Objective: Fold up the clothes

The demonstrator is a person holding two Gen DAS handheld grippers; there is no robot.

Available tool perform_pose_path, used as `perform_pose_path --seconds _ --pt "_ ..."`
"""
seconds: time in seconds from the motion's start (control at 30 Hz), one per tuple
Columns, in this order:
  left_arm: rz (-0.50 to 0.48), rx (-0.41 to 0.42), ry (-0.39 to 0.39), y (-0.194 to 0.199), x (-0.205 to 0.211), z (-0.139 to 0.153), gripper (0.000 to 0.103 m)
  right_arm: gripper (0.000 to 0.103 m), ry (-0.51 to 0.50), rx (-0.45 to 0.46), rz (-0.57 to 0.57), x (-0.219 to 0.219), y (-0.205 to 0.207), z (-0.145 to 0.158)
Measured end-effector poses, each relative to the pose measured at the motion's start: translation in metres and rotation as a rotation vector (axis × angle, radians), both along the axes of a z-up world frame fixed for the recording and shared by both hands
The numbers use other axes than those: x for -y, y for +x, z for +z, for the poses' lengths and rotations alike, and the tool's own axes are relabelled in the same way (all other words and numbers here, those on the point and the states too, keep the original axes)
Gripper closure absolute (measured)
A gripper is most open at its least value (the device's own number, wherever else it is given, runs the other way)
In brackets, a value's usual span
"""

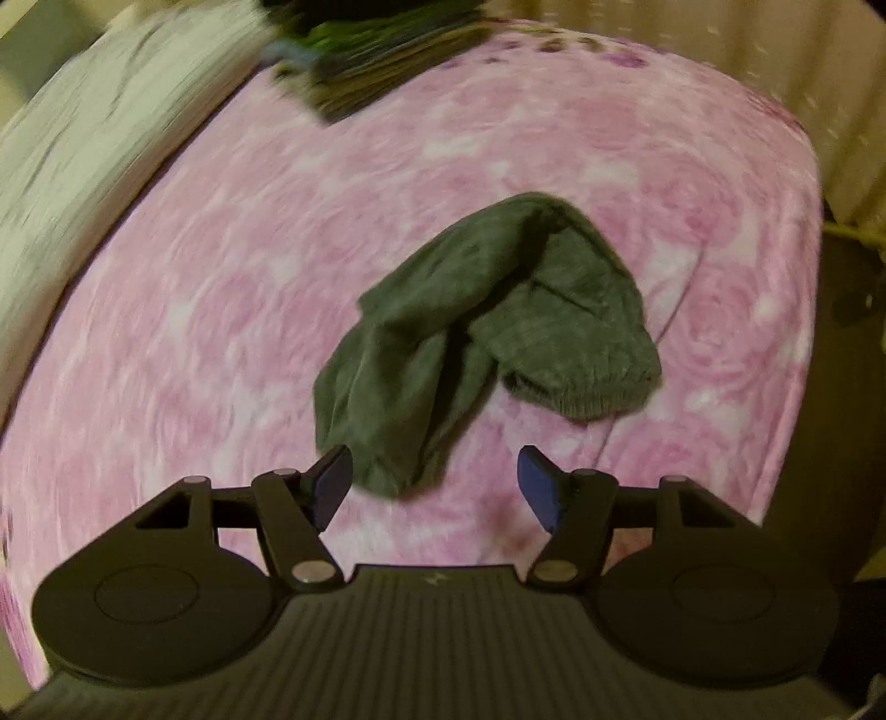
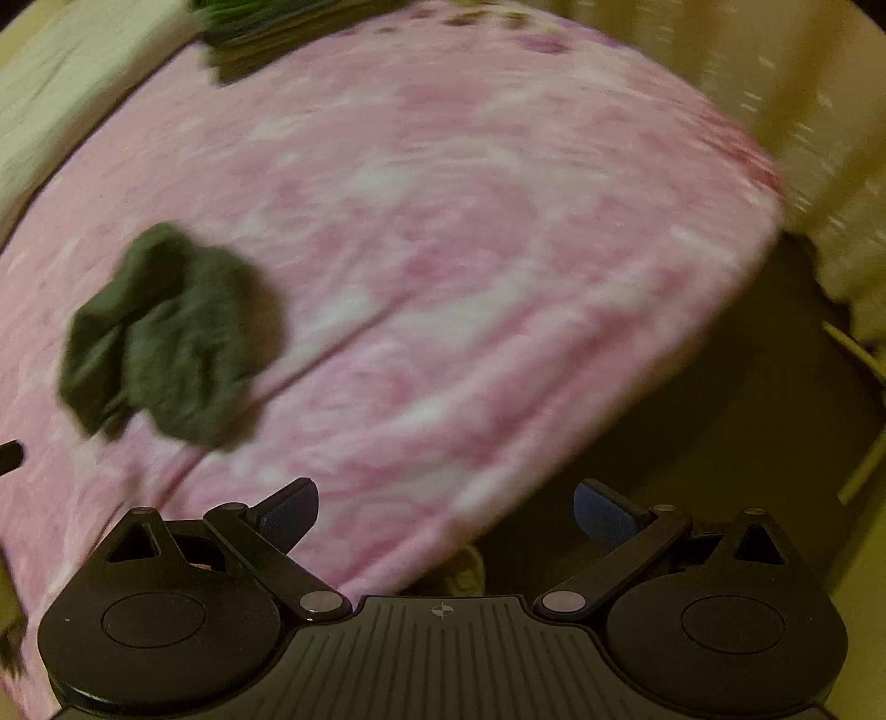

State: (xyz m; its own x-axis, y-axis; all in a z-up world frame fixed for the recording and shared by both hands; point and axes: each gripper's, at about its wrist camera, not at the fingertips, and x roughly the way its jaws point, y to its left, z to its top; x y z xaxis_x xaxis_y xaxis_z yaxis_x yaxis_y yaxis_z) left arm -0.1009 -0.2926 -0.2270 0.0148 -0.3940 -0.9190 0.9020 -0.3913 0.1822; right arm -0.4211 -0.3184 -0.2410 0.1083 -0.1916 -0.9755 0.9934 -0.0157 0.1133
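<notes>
Gaping left tool (image 1: pixel 434 487) over pink blanket (image 1: pixel 554 155)

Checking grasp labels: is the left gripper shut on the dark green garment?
No. The left gripper has its jaws spread wide with nothing between them, while the dark green garment lies loose on the pink blanket.

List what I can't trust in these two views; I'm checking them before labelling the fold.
- Dark pile, left wrist view: cut off by the top edge and smeared by motion blur; its contents are unreadable.
- Green garment, right wrist view: blurred, so its folds and edges are unclear.
- Garment's near end, left wrist view: partly behind one of the left gripper's fingers.
- Dark area beside the bed, right wrist view: too dim.
</notes>
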Motion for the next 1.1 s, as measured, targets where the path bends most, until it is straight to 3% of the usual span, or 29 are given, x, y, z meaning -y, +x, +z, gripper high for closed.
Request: perform_pose_path --seconds 0.17,0.37,0.5,0.53,0.57,0.6,0.63,0.73,0.8,0.9,0.97,1.0,1.07,1.1 --pt "-0.188 0.004 -0.021 -0.011 0.033 -0.012 0.038 0.001 0.020 -0.033 -0.136 -0.003 -0.022 -0.001" --pt "-0.480 0.029 -0.066 -0.048 0.075 -0.035 0.037 0.001 0.047 -0.050 -0.220 -0.017 -0.020 -0.006" --pt "-0.593 0.084 -0.071 -0.069 0.104 -0.065 0.038 0.001 0.058 -0.065 -0.249 -0.021 -0.016 -0.007" --pt "-0.597 0.084 -0.057 -0.070 0.112 -0.072 0.047 0.001 0.059 -0.069 -0.251 -0.020 -0.015 -0.006" --pt "-0.598 0.078 -0.041 -0.069 0.119 -0.078 0.082 0.001 0.061 -0.074 -0.254 -0.020 -0.014 -0.006" --pt "-0.575 0.047 -0.019 -0.065 0.127 -0.080 0.096 0.001 0.062 -0.078 -0.257 -0.020 -0.013 -0.005" --pt "-0.550 0.011 -0.003 -0.059 0.134 -0.081 0.095 0.001 0.064 -0.083 -0.260 -0.019 -0.012 -0.005" --pt "-0.364 -0.150 -0.060 -0.014 0.152 -0.051 0.095 0.001 0.068 -0.096 -0.267 -0.018 -0.009 -0.003" --pt "-0.157 -0.221 -0.131 0.040 0.162 -0.024 0.095 0.001 0.061 -0.101 -0.242 -0.015 0.008 -0.007" --pt "0.247 -0.277 -0.211 0.150 0.165 0.008 0.095 0.001 0.048 -0.097 -0.178 0.000 0.031 -0.006" --pt "0.542 -0.249 -0.254 0.226 0.152 0.017 0.094 0.001 0.041 -0.090 -0.121 0.010 0.051 -0.005" --pt "0.662 -0.194 -0.258 0.256 0.141 0.018 0.091 0.001 0.037 -0.086 -0.093 0.015 0.060 -0.005" --pt "0.817 -0.095 -0.201 0.299 0.117 0.012 0.078 0.001 0.029 -0.079 -0.037 0.026 0.080 -0.005" --pt "0.877 -0.060 -0.167 0.316 0.103 0.007 0.078 0.001 0.026 -0.076 -0.009 0.031 0.090 -0.005"
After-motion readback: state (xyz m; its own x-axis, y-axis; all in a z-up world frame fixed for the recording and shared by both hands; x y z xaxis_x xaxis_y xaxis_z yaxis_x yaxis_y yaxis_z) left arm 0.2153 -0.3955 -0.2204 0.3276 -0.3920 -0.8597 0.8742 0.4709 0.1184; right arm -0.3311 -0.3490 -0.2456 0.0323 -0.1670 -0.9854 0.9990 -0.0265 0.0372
